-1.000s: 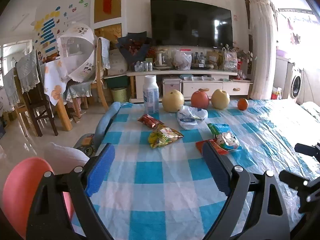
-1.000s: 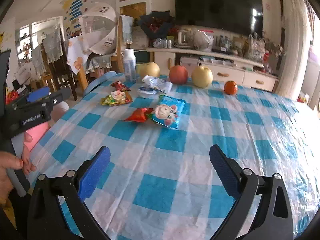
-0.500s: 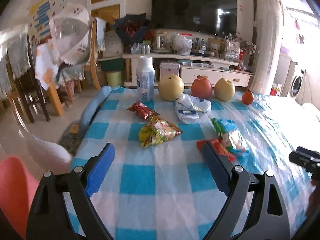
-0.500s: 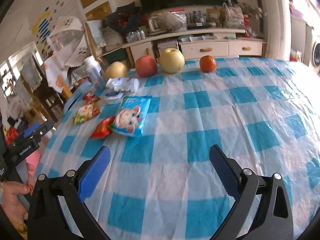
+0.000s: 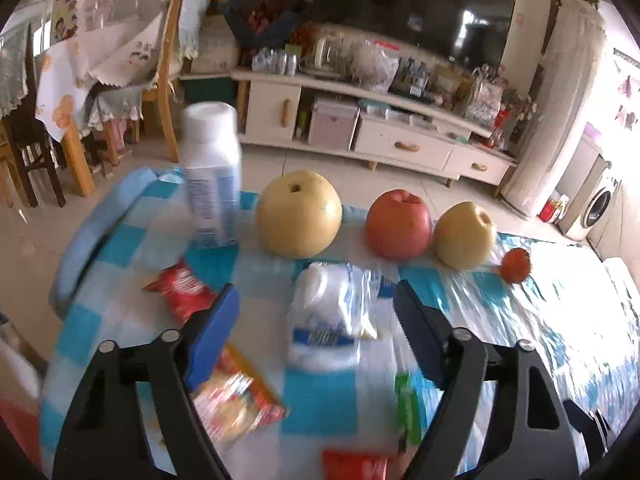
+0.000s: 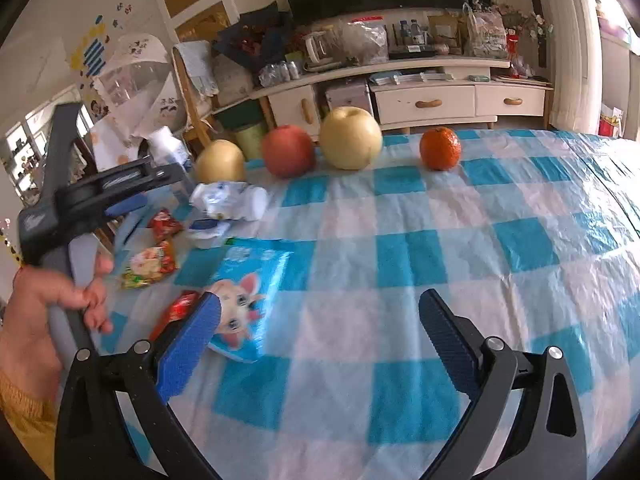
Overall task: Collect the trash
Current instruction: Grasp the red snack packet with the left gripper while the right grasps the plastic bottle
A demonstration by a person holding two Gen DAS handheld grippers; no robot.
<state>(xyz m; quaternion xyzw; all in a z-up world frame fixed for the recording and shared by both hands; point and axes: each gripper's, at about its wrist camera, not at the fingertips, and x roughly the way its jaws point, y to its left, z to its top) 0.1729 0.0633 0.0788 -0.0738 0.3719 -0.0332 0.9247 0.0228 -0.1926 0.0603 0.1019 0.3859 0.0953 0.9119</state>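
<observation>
My left gripper (image 5: 316, 300) is open and hovers over the crumpled white plastic bag (image 5: 332, 312), which lies between its fingers. A small red wrapper (image 5: 180, 288) and a yellow-red snack packet (image 5: 232, 400) lie by its left finger. My right gripper (image 6: 320, 312) is open and empty above the checked tablecloth (image 6: 440, 240). A blue snack bag with a cartoon face (image 6: 248, 292) and a red wrapper (image 6: 176, 312) lie by its left finger. The white bag (image 6: 228, 200) and the left gripper's body (image 6: 100, 192) show at the left of the right wrist view.
A white bottle (image 5: 212, 176) stands at the table's far left. A row of fruit sits along the far edge: yellow pear (image 5: 298, 214), red apple (image 5: 398, 230), second pear (image 5: 464, 236), small orange (image 5: 516, 264). Chairs and a TV cabinet (image 5: 360, 128) stand beyond the table.
My left gripper has moved forward over the table toward the white plastic bag, which now lies between its fingers. My right gripper has moved forward and slightly left. Both stay open.
</observation>
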